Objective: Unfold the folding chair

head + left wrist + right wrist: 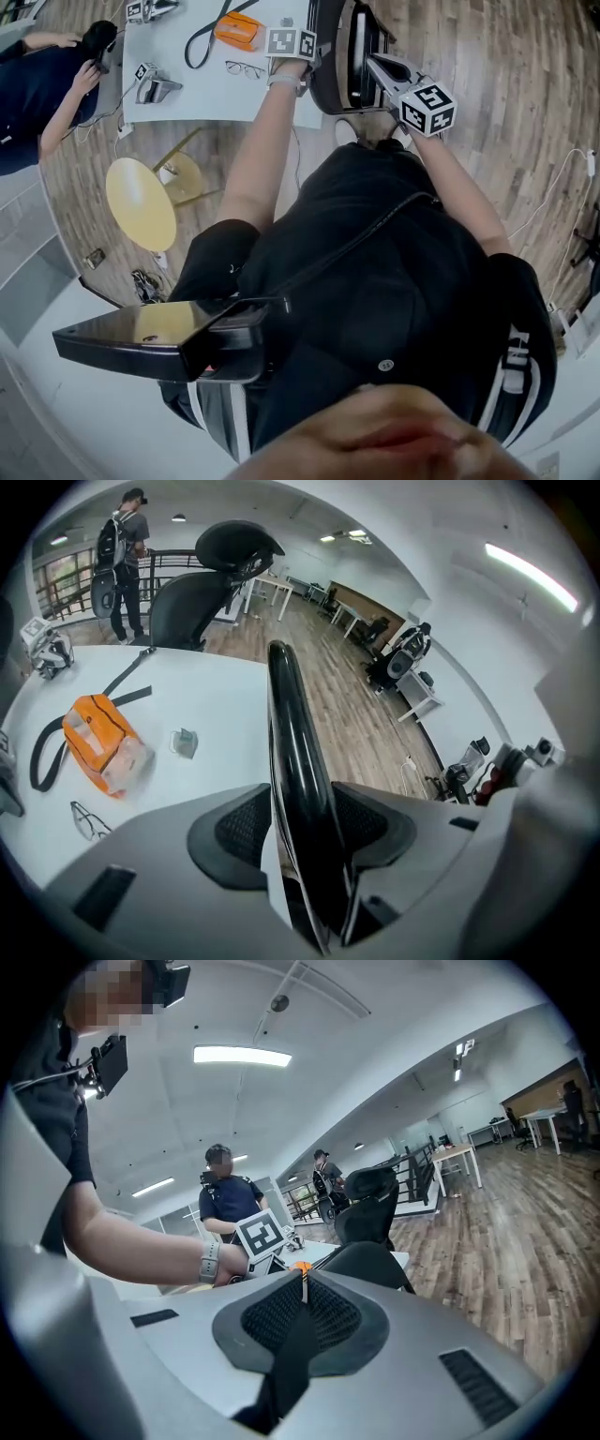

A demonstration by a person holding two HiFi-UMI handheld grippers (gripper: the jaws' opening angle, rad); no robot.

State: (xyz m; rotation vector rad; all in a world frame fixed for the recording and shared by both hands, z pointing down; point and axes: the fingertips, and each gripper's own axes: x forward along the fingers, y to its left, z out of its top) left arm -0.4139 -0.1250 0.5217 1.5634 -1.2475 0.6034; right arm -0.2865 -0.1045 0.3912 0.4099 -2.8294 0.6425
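Observation:
The folded black chair (342, 56) stands upright against the white table's (187, 94) near edge, just ahead of my knees. My left gripper (298, 45) reaches down over its top. In the left gripper view the chair's glossy black rim (291, 733) runs straight between the jaws of the left gripper (305, 841), which stand wide; a pale gap shows beside the left pad (230, 827). My right gripper (370, 61) is shut and empty, its tips close to the chair's right side. From the right gripper (302, 1293) the dark chair (370, 1265) lies just ahead.
On the table lie an orange pouch (236, 30), a black strap (202, 42), glasses (246, 68) and spare grippers (155, 87). A yellow round stool (141, 202) stands to my left. A seated person (37, 84) is at the far left. A black office chair (202, 592) stands beyond the table.

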